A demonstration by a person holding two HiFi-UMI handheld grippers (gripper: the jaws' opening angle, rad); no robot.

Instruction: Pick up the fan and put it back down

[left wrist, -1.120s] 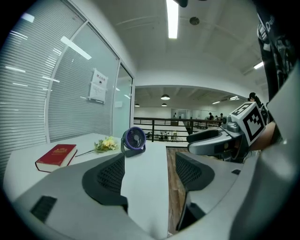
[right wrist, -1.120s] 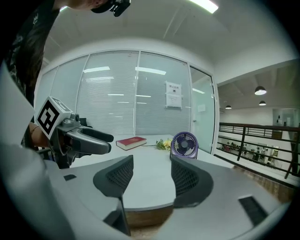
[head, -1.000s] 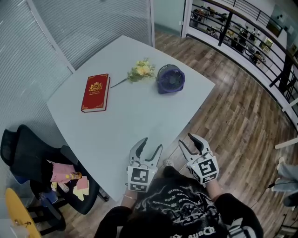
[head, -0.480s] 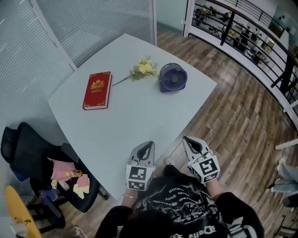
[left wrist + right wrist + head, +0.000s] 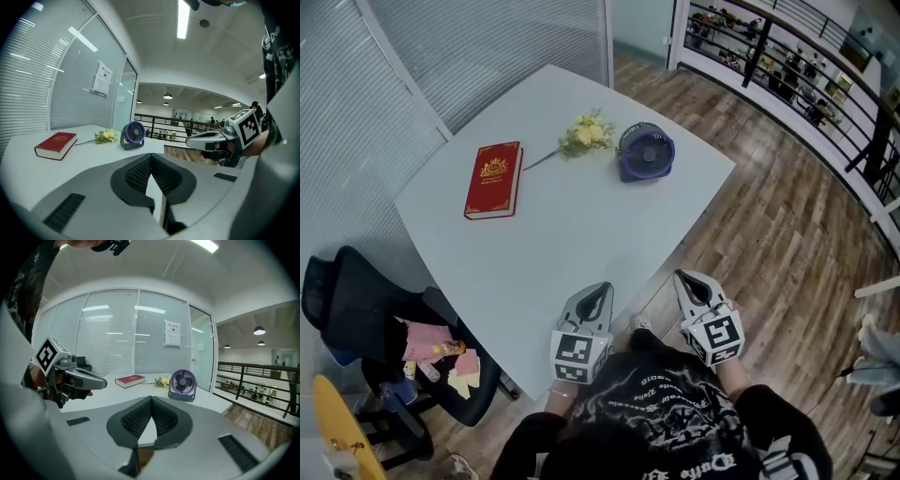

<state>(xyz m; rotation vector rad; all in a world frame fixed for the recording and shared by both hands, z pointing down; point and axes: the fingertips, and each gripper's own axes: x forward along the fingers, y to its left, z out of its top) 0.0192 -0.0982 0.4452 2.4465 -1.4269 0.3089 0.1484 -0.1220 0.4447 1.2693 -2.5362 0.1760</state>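
A small purple fan stands upright near the far right corner of the white table, also seen as the fan and the fan. Both grippers hover at the table's near edge, far from it. My left gripper is shut with nothing between its jaws, and so is my right gripper. In the left gripper view the right gripper shows at right; in the right gripper view the left gripper shows at left.
A red book lies at the far left of the table, and a sprig of yellow flowers lies just left of the fan. A black office chair with clutter stands at the left. Wooden floor and a railing lie to the right.
Both grippers' jaws have closed from open to fully shut on nothing. The hands have stayed at the table's near edge.
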